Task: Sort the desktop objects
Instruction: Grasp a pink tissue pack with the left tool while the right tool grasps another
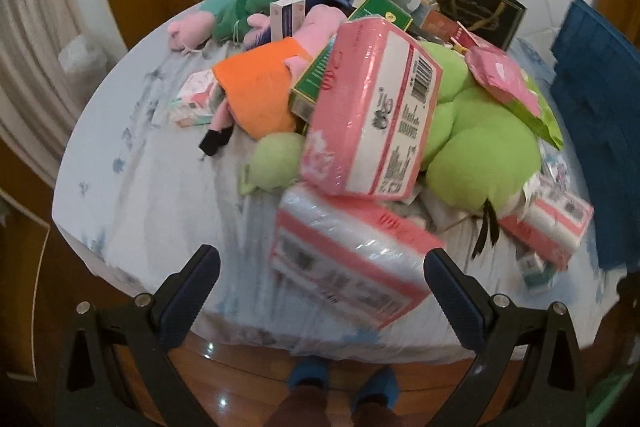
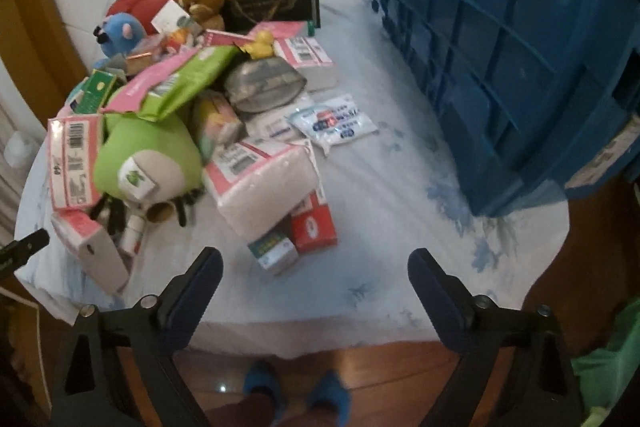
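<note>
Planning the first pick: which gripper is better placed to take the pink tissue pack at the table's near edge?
Left, probably. The left gripper is open with the pink tissue pack right between its fingers; the right gripper faces bare tablecloth.

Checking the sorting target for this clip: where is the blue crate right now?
The blue crate lies tipped on its side on the table's right part in the right wrist view, apart from the pile; its edge shows at the left view's right margin.
</note>
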Action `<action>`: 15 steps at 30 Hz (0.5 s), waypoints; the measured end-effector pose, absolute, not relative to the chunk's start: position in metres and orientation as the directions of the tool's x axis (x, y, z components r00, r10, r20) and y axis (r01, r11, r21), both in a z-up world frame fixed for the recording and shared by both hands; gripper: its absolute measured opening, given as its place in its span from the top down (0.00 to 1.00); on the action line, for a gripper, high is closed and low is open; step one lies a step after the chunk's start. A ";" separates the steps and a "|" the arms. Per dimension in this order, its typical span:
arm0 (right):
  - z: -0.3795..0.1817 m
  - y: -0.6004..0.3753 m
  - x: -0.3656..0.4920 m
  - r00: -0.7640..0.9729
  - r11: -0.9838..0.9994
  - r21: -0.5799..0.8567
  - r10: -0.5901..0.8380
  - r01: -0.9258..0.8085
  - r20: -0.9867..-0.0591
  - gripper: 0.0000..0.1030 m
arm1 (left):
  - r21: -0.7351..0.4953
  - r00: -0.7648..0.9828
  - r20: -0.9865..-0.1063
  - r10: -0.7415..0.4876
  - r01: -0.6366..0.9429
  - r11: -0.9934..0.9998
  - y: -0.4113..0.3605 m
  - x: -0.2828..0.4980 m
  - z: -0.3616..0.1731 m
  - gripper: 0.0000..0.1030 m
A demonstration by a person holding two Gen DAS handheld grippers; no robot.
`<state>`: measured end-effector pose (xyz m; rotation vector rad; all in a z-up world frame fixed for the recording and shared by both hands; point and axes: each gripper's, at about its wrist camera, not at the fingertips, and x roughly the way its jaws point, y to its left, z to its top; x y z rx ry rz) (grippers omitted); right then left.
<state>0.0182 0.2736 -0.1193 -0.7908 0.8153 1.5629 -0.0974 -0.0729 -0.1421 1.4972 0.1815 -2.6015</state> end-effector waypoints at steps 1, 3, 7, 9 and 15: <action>-0.121 0.278 0.021 -0.113 -0.096 0.073 0.523 -0.993 -0.845 0.08 | -0.032 -0.493 -0.867 -0.072 0.200 -0.979 -0.066 -0.101 -0.145 0.00; -0.122 0.289 0.029 -0.111 -0.110 0.063 0.516 -0.992 -0.850 0.08 | -0.017 -0.472 -0.876 -0.103 0.243 -0.970 -0.055 -0.105 -0.150 0.00; -0.125 0.307 0.037 -0.033 0.037 0.061 0.521 -0.997 -0.853 0.08 | 0.034 -0.411 -0.892 -0.189 0.354 -0.934 -0.036 -0.115 -0.173 0.00; -0.129 0.315 0.044 -0.059 -0.005 0.065 0.512 -0.998 -0.857 0.07 | 0.046 -0.404 -0.889 -0.216 0.390 -0.920 -0.030 -0.118 -0.180 0.00; -0.139 0.342 0.044 -0.092 -0.007 0.101 0.486 -0.995 -0.869 0.00 | 0.055 -0.382 -0.891 -0.244 0.441 -0.896 -0.029 -0.129 -0.197 0.11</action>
